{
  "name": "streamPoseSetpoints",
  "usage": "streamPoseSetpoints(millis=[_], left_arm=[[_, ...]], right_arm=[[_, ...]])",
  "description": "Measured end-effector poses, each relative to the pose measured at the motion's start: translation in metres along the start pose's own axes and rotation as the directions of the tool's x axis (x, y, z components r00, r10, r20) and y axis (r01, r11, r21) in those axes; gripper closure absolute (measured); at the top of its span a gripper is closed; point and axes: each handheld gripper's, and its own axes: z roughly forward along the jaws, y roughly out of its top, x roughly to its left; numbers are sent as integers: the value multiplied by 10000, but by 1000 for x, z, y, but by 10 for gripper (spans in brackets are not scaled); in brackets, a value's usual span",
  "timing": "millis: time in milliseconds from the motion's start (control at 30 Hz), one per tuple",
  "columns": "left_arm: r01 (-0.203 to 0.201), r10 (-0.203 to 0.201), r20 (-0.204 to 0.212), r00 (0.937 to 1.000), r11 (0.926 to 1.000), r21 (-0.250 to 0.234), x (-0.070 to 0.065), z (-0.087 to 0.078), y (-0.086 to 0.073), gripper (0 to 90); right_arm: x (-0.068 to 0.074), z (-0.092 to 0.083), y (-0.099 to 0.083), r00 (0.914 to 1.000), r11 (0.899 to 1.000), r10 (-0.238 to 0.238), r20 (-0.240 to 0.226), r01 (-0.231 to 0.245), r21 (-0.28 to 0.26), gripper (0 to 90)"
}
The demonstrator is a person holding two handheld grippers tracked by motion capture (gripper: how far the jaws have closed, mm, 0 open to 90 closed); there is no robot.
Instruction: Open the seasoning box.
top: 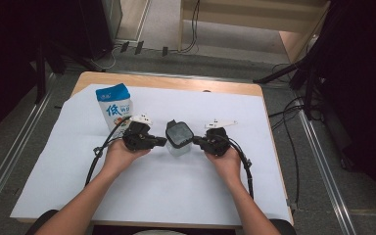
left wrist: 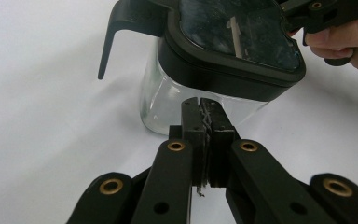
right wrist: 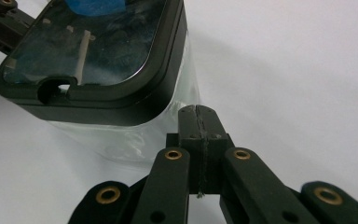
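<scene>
Flanking: I have the left gripper point(top: 160, 141) and right gripper point(top: 199, 142) on either side of the jug point(top: 178, 137), mid-table, toward the far edge
Tongs: both fully closed; nothing held
Carton point(top: 114, 105): toward the far left corner
Next: I judge the jaws must open before any grip

The high view looks forward and down on the desk point(top: 166, 196) from above the person's side, at a distance. Each gripper view rides close behind its own jaws and faces along them. All three views share the clear jug point(top: 178, 138) point(left wrist: 205, 70) point(right wrist: 116, 93) just ahead of both jaws.
</scene>
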Motion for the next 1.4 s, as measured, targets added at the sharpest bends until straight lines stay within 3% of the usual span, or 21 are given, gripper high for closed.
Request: streamPoseSetpoints(millis=[200,800,1033,1200,1400], left_arm=[[80,-80,7,10000,10000,-24,4,-1,0,900],[432,-433,-40,9991,9989,-174,16,-2,6,900],[381,-383,-147,9992,9992,-149,20,-1,9,900],[434,-436,-75,9990,9988,-240,21,-4,10,900],[449,-454,-239,9987,9987,-231,18,-16,5,900]], right_arm=[[4,-2,-2,9999,9999,119,-103,-118,62,900],[24,-7,-11,9992,9997,-115,-392,123,206,900],[33,-7,-14,9973,9998,-82,-732,95,184,900],[29,-9,-12,9956,10000,10,-940,-2,89,900],[14,-15,-6,9987,9997,145,-498,-154,-171,900]])
